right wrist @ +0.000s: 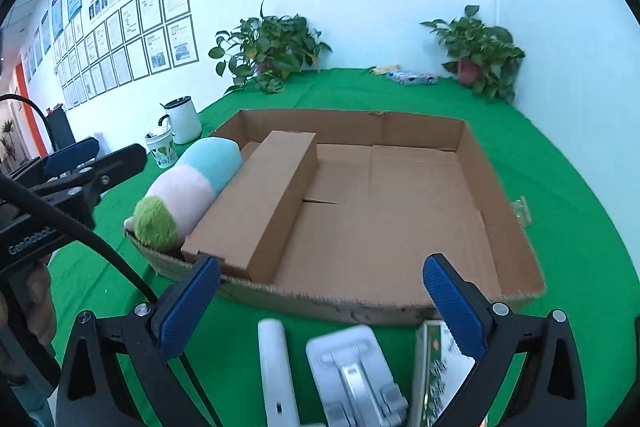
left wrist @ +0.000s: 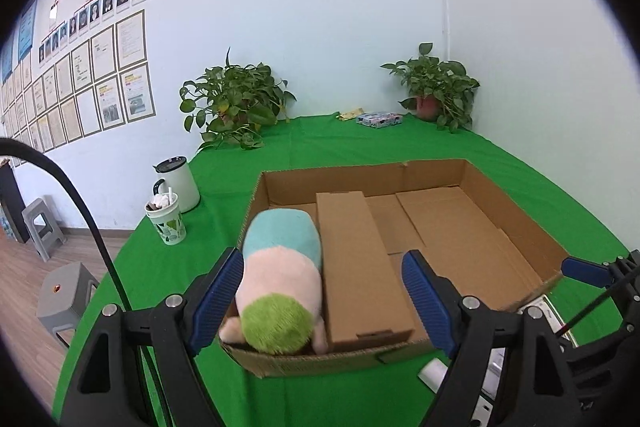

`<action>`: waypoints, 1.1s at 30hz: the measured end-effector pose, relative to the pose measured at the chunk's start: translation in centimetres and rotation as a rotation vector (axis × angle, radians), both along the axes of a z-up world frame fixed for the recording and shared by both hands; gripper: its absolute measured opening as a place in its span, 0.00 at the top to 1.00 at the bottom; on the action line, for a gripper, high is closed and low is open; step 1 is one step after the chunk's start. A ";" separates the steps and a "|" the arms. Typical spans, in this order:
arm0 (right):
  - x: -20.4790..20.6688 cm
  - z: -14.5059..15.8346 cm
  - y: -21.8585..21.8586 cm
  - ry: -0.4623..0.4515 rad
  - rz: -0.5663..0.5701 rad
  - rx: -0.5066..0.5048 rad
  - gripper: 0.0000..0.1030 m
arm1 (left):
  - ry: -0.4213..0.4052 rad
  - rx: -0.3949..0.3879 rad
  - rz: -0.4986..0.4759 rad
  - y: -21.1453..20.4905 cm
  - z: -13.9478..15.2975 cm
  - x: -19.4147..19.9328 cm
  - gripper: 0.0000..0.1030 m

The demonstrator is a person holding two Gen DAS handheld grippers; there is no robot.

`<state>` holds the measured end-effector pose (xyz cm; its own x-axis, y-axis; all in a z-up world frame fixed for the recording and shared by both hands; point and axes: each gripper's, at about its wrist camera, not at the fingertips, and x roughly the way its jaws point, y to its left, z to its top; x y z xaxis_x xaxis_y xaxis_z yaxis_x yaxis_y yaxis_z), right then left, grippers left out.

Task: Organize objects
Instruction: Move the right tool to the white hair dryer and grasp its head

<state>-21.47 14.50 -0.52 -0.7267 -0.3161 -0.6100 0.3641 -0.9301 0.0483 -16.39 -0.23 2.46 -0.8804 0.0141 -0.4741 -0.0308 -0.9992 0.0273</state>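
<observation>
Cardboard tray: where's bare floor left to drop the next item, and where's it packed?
Free: the tray floor between the long carton and the right wall, front to back. Crowded: the left edge, where the plush toy is wedged between the carton and the left wall.

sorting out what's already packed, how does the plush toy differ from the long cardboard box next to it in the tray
The plush toy is soft, rounded and striped in green, pink and blue; the long cardboard box is stiff, flat-sided and plain brown. The toy lies against the tray's left wall, the box further inside. The box reaches further back than the toy. Both lie lengthwise, side by side, in the tray.
</observation>
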 end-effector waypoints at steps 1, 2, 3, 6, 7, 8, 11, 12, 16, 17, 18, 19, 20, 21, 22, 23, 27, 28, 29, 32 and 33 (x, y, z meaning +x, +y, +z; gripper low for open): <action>0.8 0.1 0.5 0.010 -0.006 0.000 0.01 | -0.002 0.008 -0.004 0.3 -0.1 0.5 0.21; 1.7 0.2 1.1 0.023 -0.016 0.002 0.01 | -0.003 0.018 -0.005 0.6 -0.2 0.9 0.21; 2.4 0.2 1.6 0.033 -0.024 0.005 0.01 | -0.002 0.030 -0.010 0.9 -0.2 1.4 0.21; 4.3 0.1 2.7 0.052 -0.025 0.020 0.01 | 0.001 0.044 -0.021 2.0 -0.5 2.7 0.21; 4.6 0.1 2.7 0.056 -0.022 0.027 0.01 | 0.005 0.039 -0.011 2.2 -0.5 2.9 0.21; 5.1 0.0 2.9 0.061 -0.018 0.034 0.01 | 0.011 0.035 0.001 2.4 -0.6 3.2 0.21; 6.1 -0.3 3.5 0.052 -0.007 0.027 0.01 | 0.009 0.054 0.006 2.7 -0.8 3.9 0.21; 6.4 -0.5 3.7 0.046 0.000 0.021 0.01 | 0.002 0.059 0.008 2.7 -0.9 4.0 0.21; 7.2 -1.4 4.4 0.029 0.037 0.002 0.01 | -0.019 0.068 0.013 2.6 -1.6 4.5 0.22; 7.3 -1.8 4.6 0.016 0.054 -0.007 0.01 | -0.031 0.082 0.001 2.5 -1.9 4.6 0.22; 7.6 -2.2 4.8 0.000 0.078 -0.019 0.01 | -0.045 0.101 -0.019 2.4 -2.2 4.7 0.22; 7.8 -2.5 4.9 -0.015 0.101 -0.029 0.01 | -0.063 0.127 -0.044 2.2 -2.6 4.8 0.22; 8.3 -3.1 5.2 -0.034 0.132 -0.039 0.01 | -0.082 0.152 -0.066 2.1 -3.1 4.9 0.22; 8.6 -3.7 5.3 -0.053 0.159 -0.045 0.01 | -0.102 0.172 -0.084 2.0 -3.6 4.9 0.22; 9.1 -4.6 5.6 -0.080 0.182 -0.047 0.01 | -0.132 0.191 -0.104 1.9 -4.2 4.8 0.22; 9.5 -5.3 5.6 -0.101 0.190 -0.048 0.01 | -0.170 0.213 -0.127 1.9 -5.0 4.6 0.22; 10.0 -8.6 5.9 -0.182 0.201 -0.034 0.08 | -0.299 0.301 -0.178 2.2 -8.1 3.5 0.22; 10.0 -9.1 5.8 -0.191 0.194 -0.023 0.11 | -0.319 0.327 -0.186 2.1 -8.7 3.3 0.22; 10.0 -9.5 5.8 -0.199 0.186 -0.015 0.15 | -0.338 0.361 -0.192 2.0 -9.2 3.1 0.22; 9.4 -10.2 5.7 -0.221 0.170 0.007 0.29 | -0.399 0.468 -0.216 1.9 -10.7 2.2 0.22; 9.1 -10.3 5.5 -0.225 0.173 0.017 0.32 | -0.416 0.492 -0.222 2.0 -11.1 1.9 0.22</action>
<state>-12.36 20.02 -10.78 -0.5085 -0.4123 -0.7559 0.4994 -0.8564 0.1311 -14.45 1.76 -8.69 -0.5777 0.4740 -0.6645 -0.1467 -0.8611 -0.4868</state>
